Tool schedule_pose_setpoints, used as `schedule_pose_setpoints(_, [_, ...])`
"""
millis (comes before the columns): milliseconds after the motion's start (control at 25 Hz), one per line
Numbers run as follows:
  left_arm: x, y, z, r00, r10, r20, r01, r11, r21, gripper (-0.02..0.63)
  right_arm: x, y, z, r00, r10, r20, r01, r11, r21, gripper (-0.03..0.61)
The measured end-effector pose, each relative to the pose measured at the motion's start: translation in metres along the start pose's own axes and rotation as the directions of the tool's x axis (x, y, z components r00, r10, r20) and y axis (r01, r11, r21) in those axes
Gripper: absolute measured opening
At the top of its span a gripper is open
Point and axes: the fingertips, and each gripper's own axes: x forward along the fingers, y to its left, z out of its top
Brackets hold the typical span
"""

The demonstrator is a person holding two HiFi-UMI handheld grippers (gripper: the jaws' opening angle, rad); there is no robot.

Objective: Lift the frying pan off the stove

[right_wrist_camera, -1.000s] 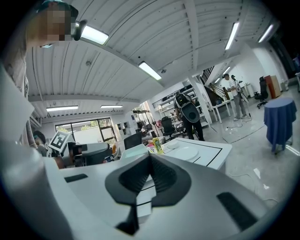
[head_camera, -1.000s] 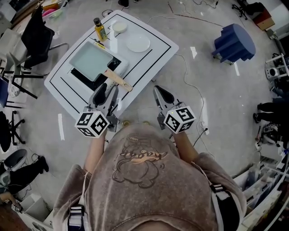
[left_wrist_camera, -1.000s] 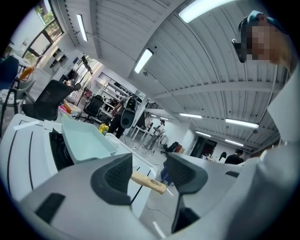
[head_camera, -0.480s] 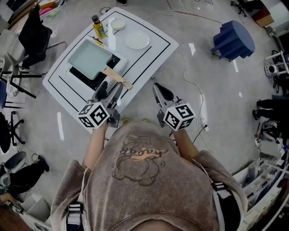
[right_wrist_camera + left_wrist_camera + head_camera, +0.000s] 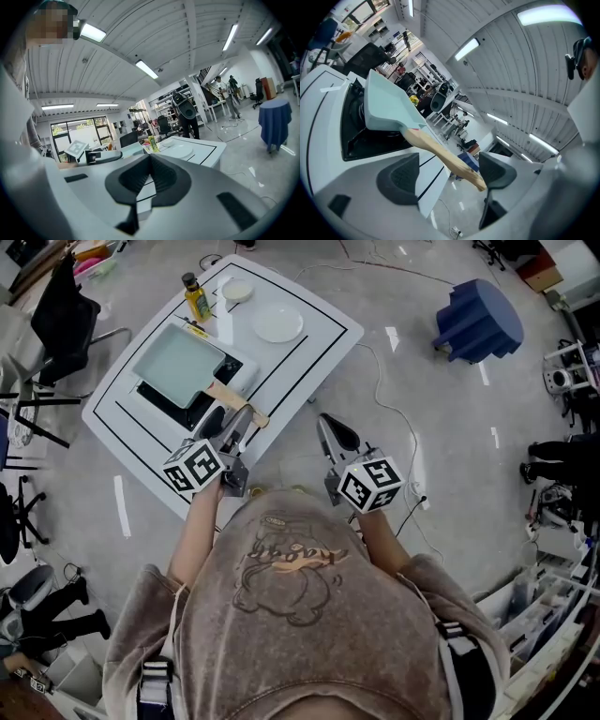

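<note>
1. Closest to me, at about 1 o'clock, my right gripper (image 5: 326, 424) hangs over the floor just off the white table (image 5: 314, 357). Its jaws are pressed together with nothing between them (image 5: 149, 176).
2. At about 11 o'clock my left gripper (image 5: 231, 418) sits over the table's near edge. Its jaws are opening and already stand wide (image 5: 447, 180). The tip of the wooden handle (image 5: 440, 150) lies between the pads, close to the right one. Neither pad squeezes it, and I cannot tell whether the tip touches that pad.
3. Just past the left gripper, the frying pan (image 5: 178, 364), pale and square, rests on the black stove (image 5: 161, 401). Its handle (image 5: 234, 401) points toward 5 o'clock, into the open jaws.
4. Farther along the table, a white plate (image 5: 278, 324) lies at 2 o'clock from the pan. A small bowl (image 5: 236, 291) is beyond it, and a yellow bottle (image 5: 195, 298) stands at the pan's 12 o'clock.
5. Well apart from the table, at 2 o'clock, a blue stool (image 5: 478, 320) stands on the floor.
</note>
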Motion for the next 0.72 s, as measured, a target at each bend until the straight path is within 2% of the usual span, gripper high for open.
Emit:
schedule_pose_setpoints(480, [0.026, 0.002, 0.001, 0.999, -0.045, -0.026, 0.044, 0.997, -0.062, 0.388, -0.002, -0.008, -0.005, 0.999, -0.038, 0.0, 0.038, 0.999, 0.012, -0.002])
schedule_pose_setpoints(720, [0.039, -0.001, 0.0, 0.996, -0.071, -0.053, 0.067, 0.995, -0.069, 0.388, -0.006, -0.014, -0.003, 0.998, -0.066, 0.001, 0.066, 0.998, 0.018, -0.002])
